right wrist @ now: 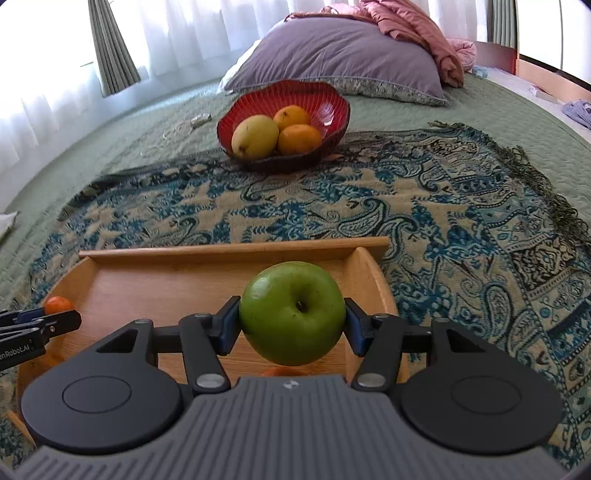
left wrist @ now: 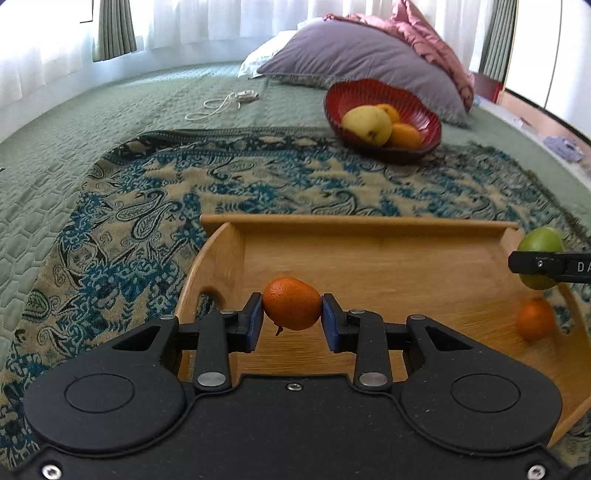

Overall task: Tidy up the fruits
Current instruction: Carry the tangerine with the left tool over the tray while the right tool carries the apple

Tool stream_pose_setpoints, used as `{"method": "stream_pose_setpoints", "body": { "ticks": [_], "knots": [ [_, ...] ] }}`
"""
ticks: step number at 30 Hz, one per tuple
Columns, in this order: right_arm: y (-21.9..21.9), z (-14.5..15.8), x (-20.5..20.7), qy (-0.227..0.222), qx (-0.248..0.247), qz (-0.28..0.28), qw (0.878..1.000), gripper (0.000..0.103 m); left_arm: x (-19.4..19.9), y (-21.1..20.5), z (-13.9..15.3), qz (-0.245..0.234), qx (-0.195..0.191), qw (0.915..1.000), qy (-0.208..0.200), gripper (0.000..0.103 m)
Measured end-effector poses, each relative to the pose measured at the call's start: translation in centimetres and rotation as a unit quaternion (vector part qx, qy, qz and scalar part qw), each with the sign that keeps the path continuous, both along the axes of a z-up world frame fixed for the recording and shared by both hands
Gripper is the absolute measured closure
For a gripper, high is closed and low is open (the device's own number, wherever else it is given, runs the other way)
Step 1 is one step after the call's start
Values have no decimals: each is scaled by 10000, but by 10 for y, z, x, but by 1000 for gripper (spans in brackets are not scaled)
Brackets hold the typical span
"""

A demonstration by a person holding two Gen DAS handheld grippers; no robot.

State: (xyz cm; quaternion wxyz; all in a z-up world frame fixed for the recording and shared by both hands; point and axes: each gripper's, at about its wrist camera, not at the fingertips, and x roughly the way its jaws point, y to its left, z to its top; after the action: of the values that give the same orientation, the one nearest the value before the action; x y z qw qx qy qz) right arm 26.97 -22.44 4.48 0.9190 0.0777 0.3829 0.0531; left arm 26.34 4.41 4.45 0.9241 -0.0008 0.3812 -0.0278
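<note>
My left gripper is shut on a small orange mandarin and holds it above the wooden tray. My right gripper is shut on a green apple above the same tray. The apple also shows at the right edge of the left wrist view. Another mandarin lies in the tray's right part. A red bowl farther back holds a yellow-green fruit and two oranges. The bowl also shows in the right wrist view.
The tray and bowl rest on a blue patterned throw over a green quilted bedspread. A purple pillow and pink blanket lie behind the bowl. A white cord lies on the bed at the back left.
</note>
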Motion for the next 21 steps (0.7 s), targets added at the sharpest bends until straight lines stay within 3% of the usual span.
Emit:
{"method": "stream_pose_setpoints", "body": {
  "ticks": [21],
  "knots": [
    [2,-16,16,419,-234,92,9988,43,10,-2,-14,3,126,9998,122,71]
  ]
}}
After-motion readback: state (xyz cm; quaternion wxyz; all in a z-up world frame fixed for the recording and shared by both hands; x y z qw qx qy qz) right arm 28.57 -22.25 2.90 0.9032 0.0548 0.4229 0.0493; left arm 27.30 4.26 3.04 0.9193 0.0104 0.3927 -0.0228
